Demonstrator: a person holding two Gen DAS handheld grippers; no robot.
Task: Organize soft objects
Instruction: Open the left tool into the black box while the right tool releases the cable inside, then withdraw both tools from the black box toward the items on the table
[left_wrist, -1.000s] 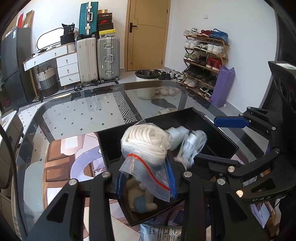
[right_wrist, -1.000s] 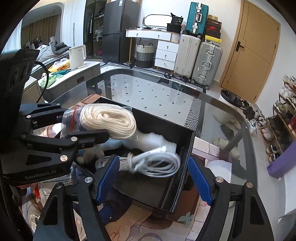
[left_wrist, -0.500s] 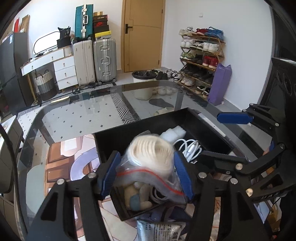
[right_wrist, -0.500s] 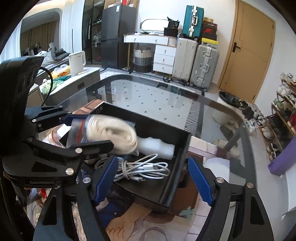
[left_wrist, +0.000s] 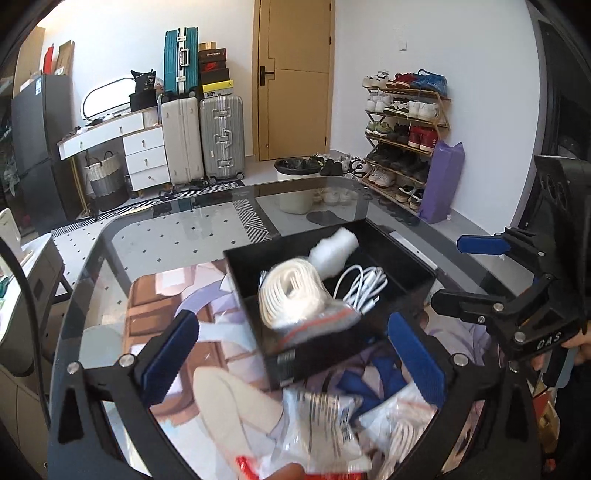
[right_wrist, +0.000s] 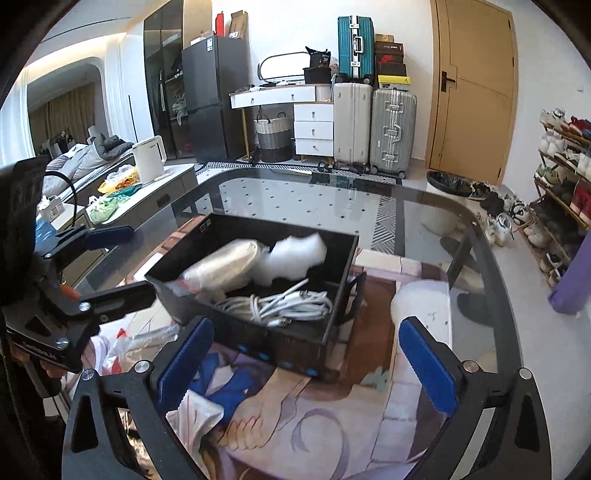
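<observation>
Left claw (left_wrist: 291, 354): jaws just spread apart, empty.
Right claw (right_wrist: 303, 358): likewise.
Risk: bag (left_wrist: 299, 299) ahead overhangs bin (left_wrist: 332, 354) wall; may spill.

Both grippers are built of matte black linkage arms joined by silver screws. The left gripper (left_wrist: 291, 354) and the right gripper (right_wrist: 306, 362) are fitted with blue ribbed pads on the jaws. White lettering is printed on each black body. A black cable is looped beside the left one.
</observation>
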